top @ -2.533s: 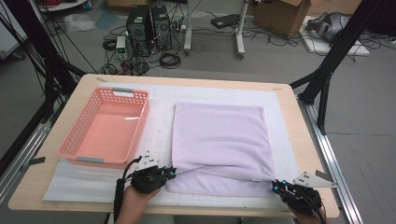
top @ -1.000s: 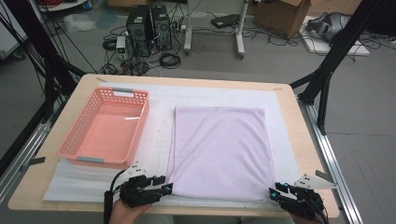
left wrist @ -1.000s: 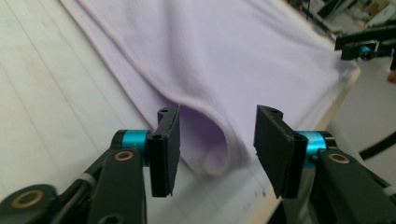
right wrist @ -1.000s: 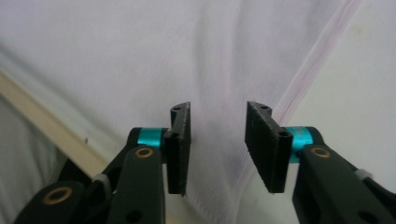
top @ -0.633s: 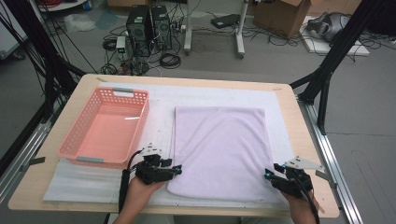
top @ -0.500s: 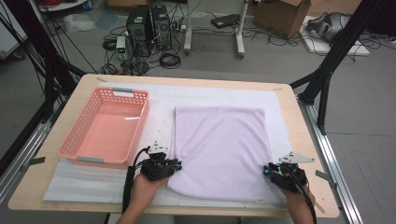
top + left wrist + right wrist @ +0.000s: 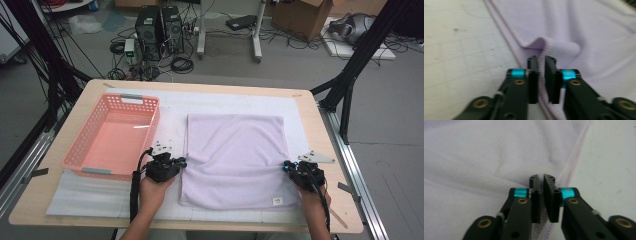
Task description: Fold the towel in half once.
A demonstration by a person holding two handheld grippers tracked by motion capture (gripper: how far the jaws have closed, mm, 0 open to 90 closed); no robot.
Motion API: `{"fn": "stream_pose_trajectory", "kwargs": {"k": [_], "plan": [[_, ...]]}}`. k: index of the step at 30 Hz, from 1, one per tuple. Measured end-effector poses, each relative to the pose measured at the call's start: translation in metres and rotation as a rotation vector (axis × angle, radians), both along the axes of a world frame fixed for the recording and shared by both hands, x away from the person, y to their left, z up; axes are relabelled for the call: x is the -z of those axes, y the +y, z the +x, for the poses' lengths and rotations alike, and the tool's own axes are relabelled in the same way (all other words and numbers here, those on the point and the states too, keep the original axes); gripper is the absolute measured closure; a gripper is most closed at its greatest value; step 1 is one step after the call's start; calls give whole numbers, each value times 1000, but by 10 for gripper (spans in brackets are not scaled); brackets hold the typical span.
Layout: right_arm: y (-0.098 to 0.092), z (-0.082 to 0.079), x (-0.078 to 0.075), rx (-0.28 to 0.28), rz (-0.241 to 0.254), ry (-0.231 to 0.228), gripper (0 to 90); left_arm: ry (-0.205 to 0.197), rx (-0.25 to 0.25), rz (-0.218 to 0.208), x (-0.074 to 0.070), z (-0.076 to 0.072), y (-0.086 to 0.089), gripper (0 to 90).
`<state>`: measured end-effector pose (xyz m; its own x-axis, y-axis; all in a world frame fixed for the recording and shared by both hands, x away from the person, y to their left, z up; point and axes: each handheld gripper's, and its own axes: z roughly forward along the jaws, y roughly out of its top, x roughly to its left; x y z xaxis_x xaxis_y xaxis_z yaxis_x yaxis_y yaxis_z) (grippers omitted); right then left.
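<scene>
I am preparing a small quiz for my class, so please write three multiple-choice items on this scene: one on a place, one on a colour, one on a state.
1. Where does the basket stand?
A. to the left of the towel
B. on top of the towel
C. to the right of the towel

2. What colour is the towel?
A. dark green
B. pale lilac
C. bright yellow

3. What are the left tongs doing?
A. hanging wide open above the basket
B. pinching the left edge of the towel
C. holding a cup

Answers:
1. A, the high view shows the basket on the mat beside the towel's left edge.
2. B, the cloth is pale lilac in all views.
3. B, the left gripper view shows the hem between the nearly closed jaws, with a fold raised in front; the right tongs pinch the opposite edge likewise.
</scene>
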<state>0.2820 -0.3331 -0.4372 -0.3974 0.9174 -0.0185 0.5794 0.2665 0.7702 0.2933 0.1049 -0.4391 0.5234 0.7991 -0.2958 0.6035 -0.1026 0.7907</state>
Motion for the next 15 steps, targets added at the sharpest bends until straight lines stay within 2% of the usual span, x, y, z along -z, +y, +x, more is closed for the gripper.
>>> {"fn": "stream_pose_trajectory", "kwargs": {"k": [1, 3, 5, 7, 8, 10, 12, 15], "plan": [[0, -1, -1, 0, -1, -7, 745, 4, 23, -5, -1, -3, 0, 712], [-5, -6, -3, 10, 39, -25, 685, 21, 41, -21, -1, -7, 1, 611], [-11, -13, -7, -1, 73, -46, 644, 14, 68, -13, 0, -15, 2, 590], [-19, -21, -10, -22, 126, -38, 628, 20, 78, -19, 1, -21, 4, 554], [-23, -25, -11, -42, 134, -29, 621, 22, 88, -19, 2, -25, 6, 546], [-27, -33, -11, -73, 104, -16, 609, 26, 99, -24, 3, -31, 9, 539], [-31, -39, -7, -85, 101, 16, 595, 37, 112, -38, 6, -37, 10, 529], [-33, -44, 1, -105, 105, 57, 591, 63, 149, -25, 9, -43, 5, 533]]}}
